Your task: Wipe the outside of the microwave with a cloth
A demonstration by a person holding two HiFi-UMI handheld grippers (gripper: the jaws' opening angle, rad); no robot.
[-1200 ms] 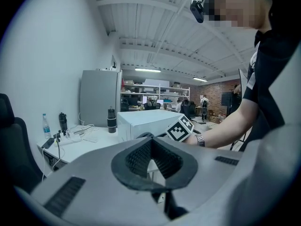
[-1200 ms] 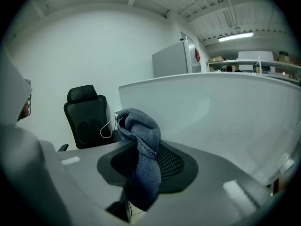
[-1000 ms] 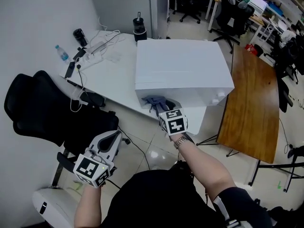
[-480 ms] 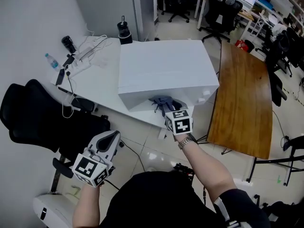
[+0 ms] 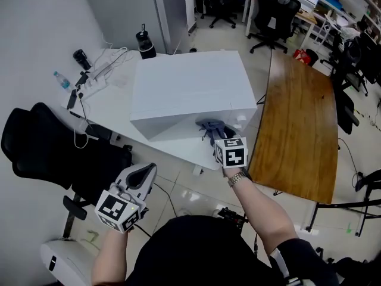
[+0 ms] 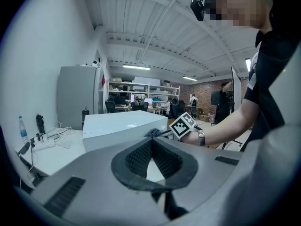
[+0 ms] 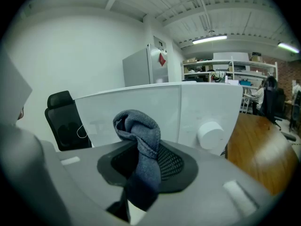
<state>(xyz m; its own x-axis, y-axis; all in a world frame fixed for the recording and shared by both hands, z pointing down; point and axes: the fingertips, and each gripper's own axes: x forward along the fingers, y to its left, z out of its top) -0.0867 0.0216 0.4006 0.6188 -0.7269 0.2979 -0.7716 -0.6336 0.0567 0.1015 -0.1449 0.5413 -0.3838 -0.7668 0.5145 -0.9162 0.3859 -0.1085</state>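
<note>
Looking down in the head view, the white microwave (image 5: 190,88) stands on a white table (image 5: 110,109) with its front turned to the person; the right gripper (image 5: 219,140) reaches to the right part of that front, with a grey-blue cloth (image 5: 209,126) bunched at its tips; the left gripper (image 5: 144,173) hangs low above the floor, well apart from the microwave and near a black office chair (image 5: 53,148).

In the left gripper view, the two pads meet at their tips and nothing is between them; this hand is idle.

In the right gripper view, the jaws are clamped on the cloth, which rises as a twisted lump just before the front panel, left of the round knob (image 7: 210,134); whether it really presses on the panel, I cannot tell.

I judge that the wiping of the front is the step in hand, and the top and sides are probably not yet done; the next move calls for firm contact and a level stroke across the panel, passing around the knob without turning it.
</note>
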